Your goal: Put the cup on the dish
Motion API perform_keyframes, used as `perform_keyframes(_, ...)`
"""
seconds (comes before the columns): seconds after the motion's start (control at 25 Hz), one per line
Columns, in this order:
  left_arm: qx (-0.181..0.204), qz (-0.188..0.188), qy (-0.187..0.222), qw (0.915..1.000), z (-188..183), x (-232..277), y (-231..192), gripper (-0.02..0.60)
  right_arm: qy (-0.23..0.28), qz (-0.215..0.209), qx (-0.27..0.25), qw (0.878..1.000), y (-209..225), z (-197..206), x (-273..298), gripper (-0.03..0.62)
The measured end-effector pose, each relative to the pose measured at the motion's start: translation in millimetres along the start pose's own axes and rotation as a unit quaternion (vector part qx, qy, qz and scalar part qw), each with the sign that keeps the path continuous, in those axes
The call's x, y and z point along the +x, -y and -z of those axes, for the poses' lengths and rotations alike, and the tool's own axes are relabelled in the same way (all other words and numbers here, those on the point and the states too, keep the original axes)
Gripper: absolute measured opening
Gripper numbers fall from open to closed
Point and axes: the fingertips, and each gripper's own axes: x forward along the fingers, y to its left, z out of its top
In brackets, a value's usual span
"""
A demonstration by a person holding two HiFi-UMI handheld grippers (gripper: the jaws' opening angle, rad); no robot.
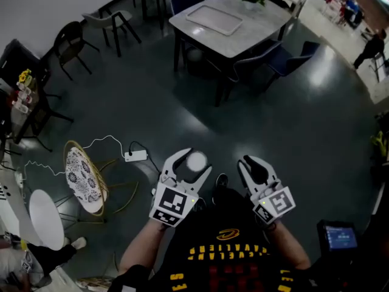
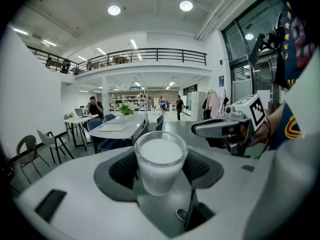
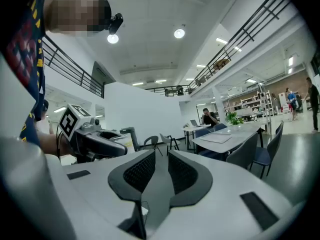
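Note:
A small clear cup (image 1: 196, 160) with a milky white filling sits upright between the jaws of my left gripper (image 1: 189, 166), held over the dark floor in front of the person's body. In the left gripper view the cup (image 2: 160, 174) fills the gap and both ribbed pads (image 2: 122, 169) press on its sides, so the left gripper (image 2: 162, 151) is shut on it. Beside it, my right gripper (image 1: 255, 166) holds nothing. In its own view the right gripper (image 3: 161, 156) shows a narrow gap between the pads. No dish shows in any view.
A grey table (image 1: 255, 32) with a flat white tray (image 1: 214, 19) and blue chairs stands ahead. A power strip (image 1: 135, 156) with cables lies on the floor. A round patterned chair (image 1: 82, 175) is at the left. A person (image 1: 371, 47) stands far right.

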Motion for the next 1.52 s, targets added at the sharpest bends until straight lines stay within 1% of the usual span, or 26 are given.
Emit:
perform_keyframes(0.2,0.009,0.014,-0.014,0.9998,-8.3,23.2,-9.3,0.264,0.005,-0.026,-0.018,0.999,8.6,-3.8,21.3,0.071)
perform_keyframes(0.36,0.014,0.014,-0.023,0.9995,-21.4,49.5,-29.7,0.264,-0.002,-0.055,-0.015,0.998,28.8,-3.1,49.2,0.072)
perform_keyframes(0.44,0.014,0.013,-0.026,0.9995,-29.0,65.3,-41.0,0.264,-0.004,-0.070,-0.014,0.997,41.6,-3.6,63.9,0.114)
perform_keyframes(0.52,0.014,0.011,-0.029,0.9994,-36.7,81.4,-51.2,0.264,-0.009,-0.087,-0.016,0.996,54.5,-2.8,77.0,0.115)
perform_keyframes(0.68,0.017,0.007,-0.032,0.9993,-59.8,113.2,-67.8,0.264,-0.030,-0.123,-0.025,0.992,76.1,-13.0,102.6,0.115)
perform_keyframes(0.76,0.018,0.007,-0.034,0.9992,-70.6,129.5,-73.9,0.264,-0.022,-0.144,-0.035,0.989,87.4,-17.3,113.7,0.117)
perform_keyframes(0.84,0.016,0.007,-0.037,0.9991,-77.7,144.7,-78.7,0.264,-0.016,-0.155,-0.043,0.987,98.4,-23.1,123.9,0.122)
perform_keyframes(0.88,0.014,0.006,-0.038,0.9991,-80.2,151.5,-81.4,0.264,-0.014,-0.159,-0.044,0.986,103.1,-26.2,128.9,0.151)
perform_keyframes(1.0,0.002,0.003,-0.039,0.9992,-88.5,170.1,-90.7,0.264,-0.009,-0.174,-0.044,0.984,114.5,-35.0,142.4,0.160)
perform_keyframes(1.12,-0.007,0.015,-0.036,0.9992,-100.5,189.4,-96.5,0.264,-0.008,-0.196,-0.049,0.979,124.5,-40.1,153.7,0.181)
perform_keyframes(1.24,0.004,0.022,-0.037,0.9990,-112.3,206.5,-101.3,0.264,-0.008,-0.219,-0.052,0.974,134.5,-44.0,164.3,0.188)
perform_keyframes(1.28,0.007,0.020,-0.039,0.9990,-116.1,211.5,-103.5,0.264,-0.008,-0.223,-0.053,0.973,138.5,-45.7,167.9,0.201)
perform_keyframes(1.36,0.009,0.013,-0.042,0.9990,-123.3,220.5,-108.4,0.264,-0.009,-0.228,-0.059,0.972,146.4,-49.7,176.0,0.202)
perform_keyframes(1.52,-0.003,-0.007,-0.047,0.9989,-132.3,235.4,-124.0,0.264,-0.004,-0.239,-0.083,0.968,154.0,-58.7,197.1,0.204)
